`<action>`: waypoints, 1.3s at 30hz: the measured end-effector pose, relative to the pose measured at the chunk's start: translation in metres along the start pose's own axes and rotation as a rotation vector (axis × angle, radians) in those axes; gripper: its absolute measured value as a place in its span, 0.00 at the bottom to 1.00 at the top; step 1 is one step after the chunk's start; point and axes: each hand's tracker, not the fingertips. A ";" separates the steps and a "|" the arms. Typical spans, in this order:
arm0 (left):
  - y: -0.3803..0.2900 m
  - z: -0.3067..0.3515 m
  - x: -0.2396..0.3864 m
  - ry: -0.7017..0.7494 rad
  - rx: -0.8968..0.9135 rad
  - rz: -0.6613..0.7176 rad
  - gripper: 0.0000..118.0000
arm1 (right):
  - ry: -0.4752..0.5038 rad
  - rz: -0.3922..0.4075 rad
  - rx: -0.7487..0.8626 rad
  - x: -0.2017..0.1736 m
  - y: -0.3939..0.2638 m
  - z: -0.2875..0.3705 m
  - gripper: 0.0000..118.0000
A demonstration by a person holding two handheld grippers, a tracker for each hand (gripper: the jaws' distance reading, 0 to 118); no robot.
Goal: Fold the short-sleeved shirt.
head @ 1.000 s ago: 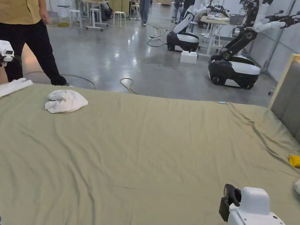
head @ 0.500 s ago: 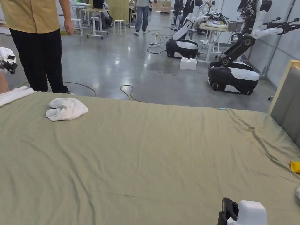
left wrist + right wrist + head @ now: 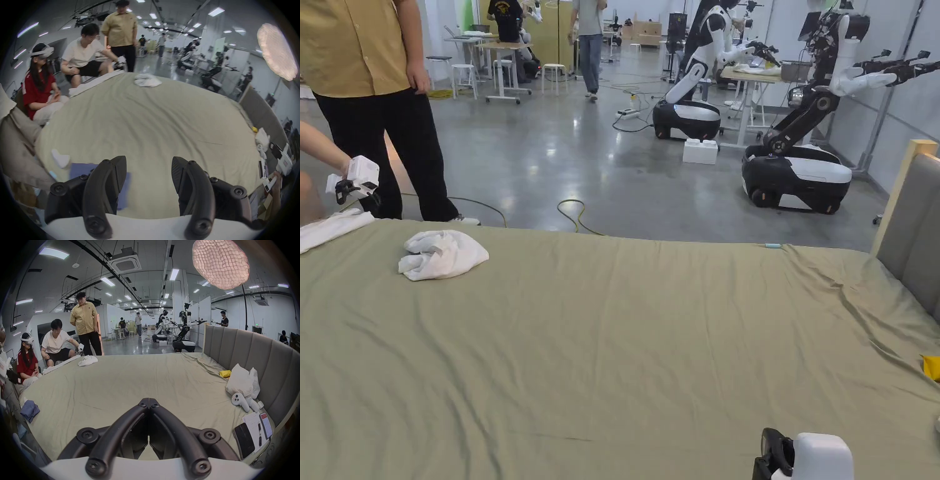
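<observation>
- Right gripper [image 3: 148,400]: nearest; hovers low over the bed, jaws closed tip to tip, nothing between them. Its white housing also shows at the bottom edge of the head view.
- Left gripper [image 3: 148,168]: also hovers over the bed, jaws spread wide apart, empty.
- Bed sheet [image 3: 650,350]: olive green, lightly wrinkled, bare across the middle.
- Blue garment [image 3: 30,410]: crumpled at the near left edge of the bed; possibly the short-sleeved shirt, cannot tell for sure.
- Phones, notepad and pen [image 3: 256,431]: near right edge, beside a white controller [image 3: 240,401] and a plastic bag [image 3: 243,381].
- White garment [image 3: 441,252]: bunched near the far left edge, well apart from both grippers; the other candidate shirt.
- Seated person's handheld gripper [image 3: 355,181]: just beyond the far left edge.
- Risk: judged, choosing the wrong garment; neither is spread, so sleeves are hidden. A reach to the far one could drag the sheet.
- Writing: none legible.
</observation>
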 end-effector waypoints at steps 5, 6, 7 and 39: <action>-0.033 -0.015 0.109 -0.043 0.145 -0.028 0.54 | -0.002 -0.002 0.004 -0.003 0.001 -0.005 0.00; -0.034 -0.017 0.126 -0.027 0.189 -0.051 0.54 | -0.004 -0.001 0.007 -0.004 0.003 -0.006 0.00; -0.037 -0.018 0.147 -0.005 0.231 -0.083 0.53 | -0.005 -0.001 0.013 -0.005 0.005 -0.007 0.00; -0.021 -0.020 0.249 0.039 0.580 -0.019 0.06 | -0.072 0.030 0.192 -0.003 0.030 -0.009 0.00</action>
